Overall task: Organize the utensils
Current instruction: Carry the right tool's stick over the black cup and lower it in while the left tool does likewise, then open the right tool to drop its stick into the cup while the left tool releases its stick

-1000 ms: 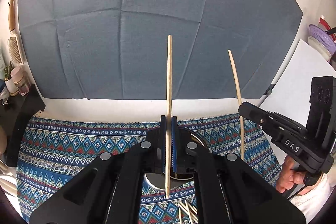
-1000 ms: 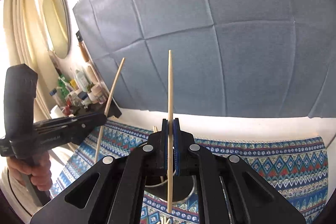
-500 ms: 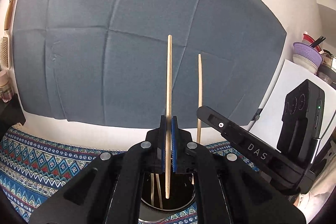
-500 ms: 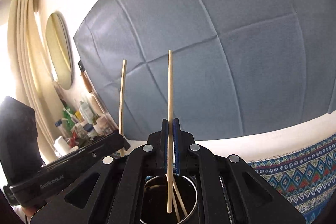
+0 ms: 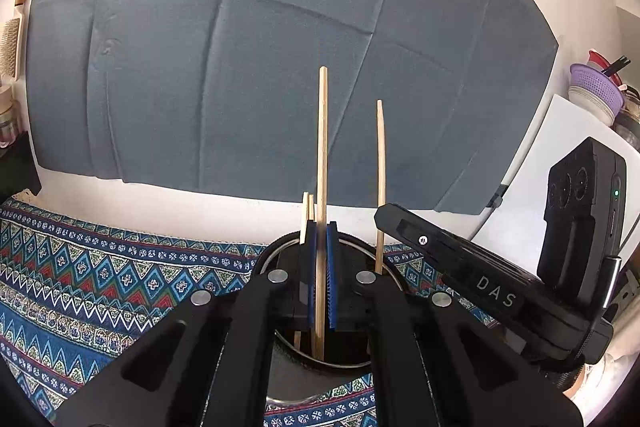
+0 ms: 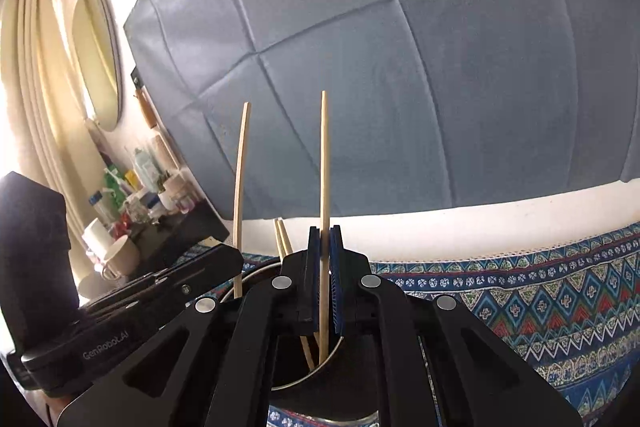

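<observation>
both grippers hang over the round metal holder [image 5: 280,251] on the patterned cloth [image 5: 100,279]. the left gripper [image 5: 319,279] fingers pinch one upright chopstick [image 5: 322,147], the right gripper [image 6: 325,279] another chopstick [image 6: 324,155], lower ends inside the holder beside two more sticks [image 6: 282,235].

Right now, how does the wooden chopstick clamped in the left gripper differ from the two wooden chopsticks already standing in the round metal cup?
The clamped chopstick is pinched between the left gripper pads; the two chopsticks in the cup stand free. It is upright, they lean. It rises well above them. All are pale wood, with lower ends inside the metal cup.
</observation>
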